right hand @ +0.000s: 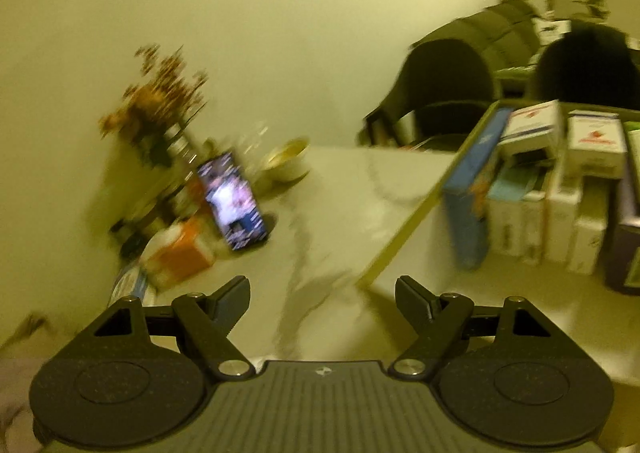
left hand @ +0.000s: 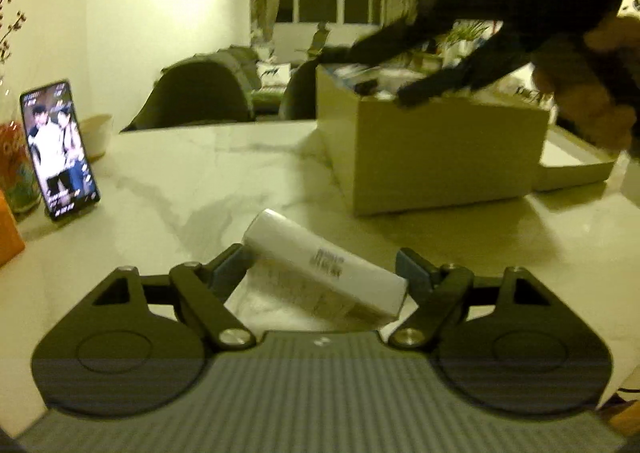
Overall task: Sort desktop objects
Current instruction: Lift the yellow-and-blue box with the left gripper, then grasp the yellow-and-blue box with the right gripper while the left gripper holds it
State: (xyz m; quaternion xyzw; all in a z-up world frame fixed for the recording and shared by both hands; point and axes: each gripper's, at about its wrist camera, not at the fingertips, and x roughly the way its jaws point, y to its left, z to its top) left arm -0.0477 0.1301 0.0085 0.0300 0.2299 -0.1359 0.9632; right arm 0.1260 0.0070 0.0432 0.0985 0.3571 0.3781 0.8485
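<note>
Left gripper [left hand: 322,267] open around a white carton on the marble table [left hand: 168,189]

The white carton [left hand: 324,267] lies slantwise on the table near its near edge, between the spread fingers; the left finger [left hand: 228,273] looks to touch its far end, the right finger [left hand: 416,271] stands just beside its near end. Toward the far right corner sits an open cardboard box [left hand: 432,157] with small items inside, its lid [left hand: 576,165] lying just beside it. The right gripper [left hand: 384,73], blurred and held in a hand [left hand: 588,93], reaches over the box's rim. A lit phone [left hand: 60,149] leans upright at the left edge, a pale bowl [left hand: 96,133] behind it.
</note>
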